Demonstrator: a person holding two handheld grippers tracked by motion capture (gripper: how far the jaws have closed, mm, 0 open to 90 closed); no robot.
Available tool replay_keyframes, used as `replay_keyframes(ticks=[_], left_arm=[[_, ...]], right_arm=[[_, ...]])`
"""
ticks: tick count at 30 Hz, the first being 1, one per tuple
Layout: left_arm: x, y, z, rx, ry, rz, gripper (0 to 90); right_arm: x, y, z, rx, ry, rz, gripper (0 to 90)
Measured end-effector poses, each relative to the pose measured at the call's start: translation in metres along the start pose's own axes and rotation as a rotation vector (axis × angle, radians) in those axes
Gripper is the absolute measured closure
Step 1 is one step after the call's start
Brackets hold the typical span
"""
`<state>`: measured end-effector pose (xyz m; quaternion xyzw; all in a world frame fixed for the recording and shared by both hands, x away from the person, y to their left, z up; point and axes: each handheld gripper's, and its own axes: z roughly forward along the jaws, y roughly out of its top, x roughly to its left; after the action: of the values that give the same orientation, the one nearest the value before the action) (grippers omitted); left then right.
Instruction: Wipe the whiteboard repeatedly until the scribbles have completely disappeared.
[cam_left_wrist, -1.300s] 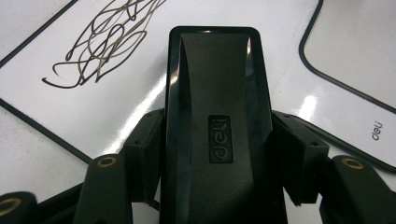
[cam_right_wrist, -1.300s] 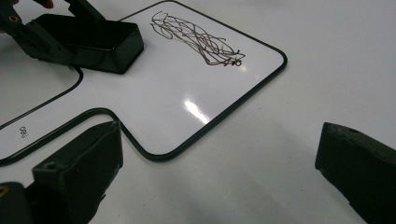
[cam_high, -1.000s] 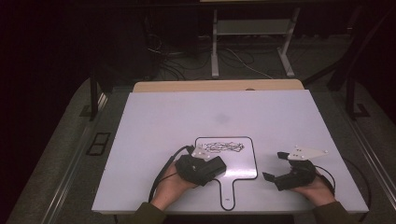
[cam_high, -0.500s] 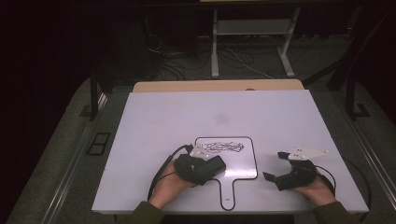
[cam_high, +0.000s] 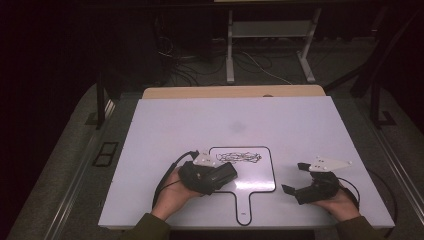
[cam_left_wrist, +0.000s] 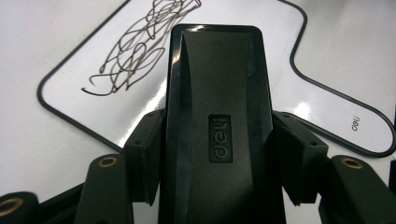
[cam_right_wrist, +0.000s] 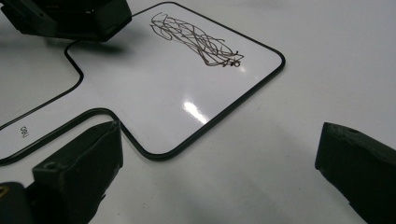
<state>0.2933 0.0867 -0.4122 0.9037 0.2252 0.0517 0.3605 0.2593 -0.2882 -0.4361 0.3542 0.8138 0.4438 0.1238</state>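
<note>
Two grippers sit low on the white table (cam_high: 150, 150) in the high view: the left gripper (cam_high: 227, 172) clamps a black eraser (cam_high: 220, 175) over the small whiteboard (cam_high: 250, 175), the right gripper (cam_high: 295, 177) gapes, holding nothing, beside it
Left gripper view: jaws pinch the eraser (cam_left_wrist: 217, 116), just short of the dark scribble (cam_left_wrist: 135, 46)
Right gripper view: jaws spread wide, the scribble (cam_right_wrist: 196, 39) lies across the board (cam_right_wrist: 154, 98)

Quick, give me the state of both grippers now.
Left gripper: closed on the black eraser, over the small whiteboard.
Right gripper: open, holding nothing.
</note>
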Motion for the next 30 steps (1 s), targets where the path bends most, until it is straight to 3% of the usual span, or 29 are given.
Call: replay_keyframes(ticks=[14, 30], left_arm=[[0.017, 0.011, -0.012, -0.041, 0.002, 0.003, 39.1], [0.049, 0.043, -0.007, -0.053, -0.011, 0.015, 39.1]], right_arm=[[-0.001, 0.000, 0.000, -0.003, -0.001, 0.008, 0.0], [-0.001, 0.000, 0.000, -0.006, -0.004, 0.010, 0.0]])
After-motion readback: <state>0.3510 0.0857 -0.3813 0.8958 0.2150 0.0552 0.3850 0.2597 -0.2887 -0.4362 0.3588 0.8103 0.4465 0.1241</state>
